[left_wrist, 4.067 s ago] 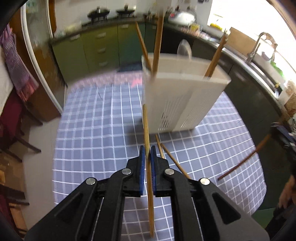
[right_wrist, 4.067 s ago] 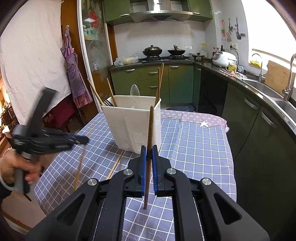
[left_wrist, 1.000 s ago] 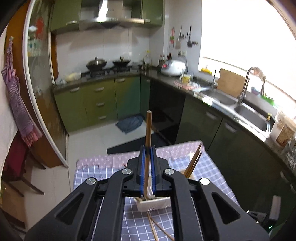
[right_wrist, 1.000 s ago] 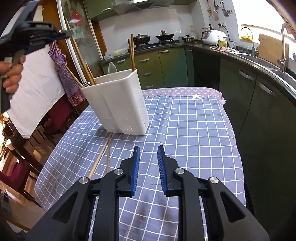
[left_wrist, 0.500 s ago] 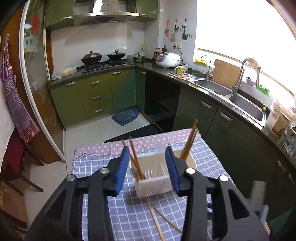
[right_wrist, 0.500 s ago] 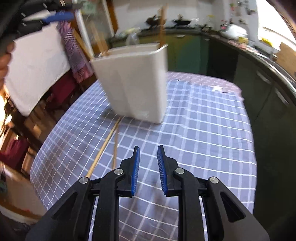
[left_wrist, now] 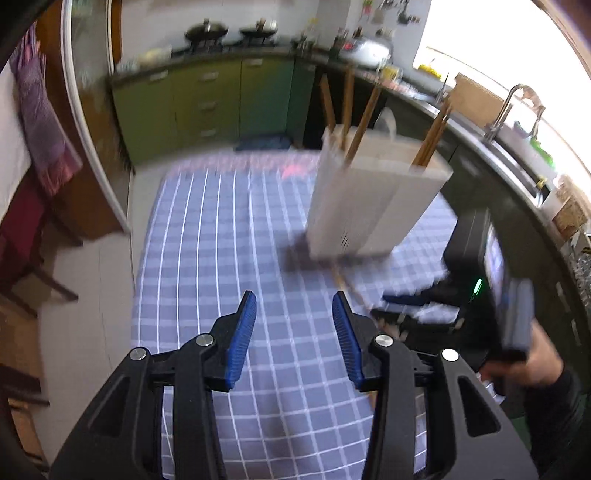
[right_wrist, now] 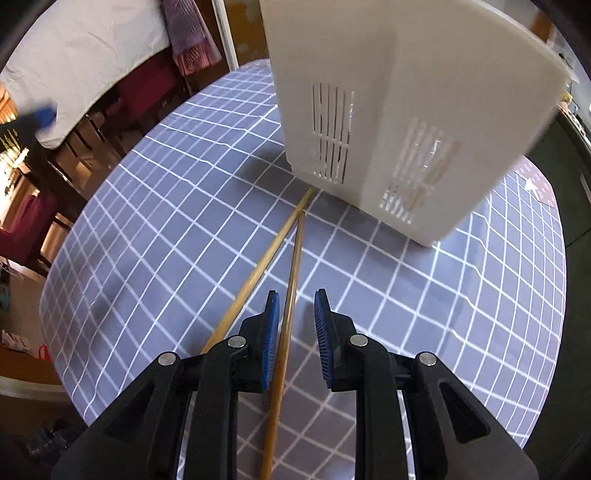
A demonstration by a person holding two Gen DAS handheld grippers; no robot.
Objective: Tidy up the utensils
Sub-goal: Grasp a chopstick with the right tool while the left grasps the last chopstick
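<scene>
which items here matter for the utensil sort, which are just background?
Job:
- two loose chopsticks on the checked tablecloth
- white utensil holder
- chopsticks already in it
- right gripper, left gripper

Background:
- woks
- faucet
- purple cloth

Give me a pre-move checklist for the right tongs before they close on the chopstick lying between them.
1. Right tongs open: ok.
2. Darker chopstick between the pads: ok, nearer the left pad.
3. Lighter chopstick outside the pads: ok, though the two nearly meet near the white holder.
4. Pads at tablecloth level: cannot tell.
5. Left tongs empty and open: ok; they have just been opening.
6. Holder upright, with room for more: ok from the left wrist view.
</scene>
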